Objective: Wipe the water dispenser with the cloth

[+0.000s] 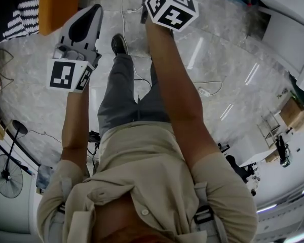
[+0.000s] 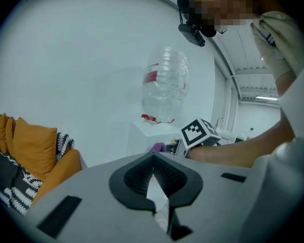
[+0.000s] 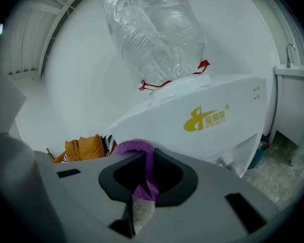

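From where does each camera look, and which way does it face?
Head view: on the person's head, facing steeply down at the floor; the torso, left arm and right arm show.
Left gripper view: on the left gripper, jaws shut, facing the water dispenser and its bottle; the right arm shows.
Right gripper view: on the right gripper, looking up at the water dispenser; its jaws hold the purple cloth.
Shared: both gripper views show the water dispenser, bottle and orange cushions.

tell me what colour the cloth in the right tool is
Purple. The cloth shows best in the right gripper view.
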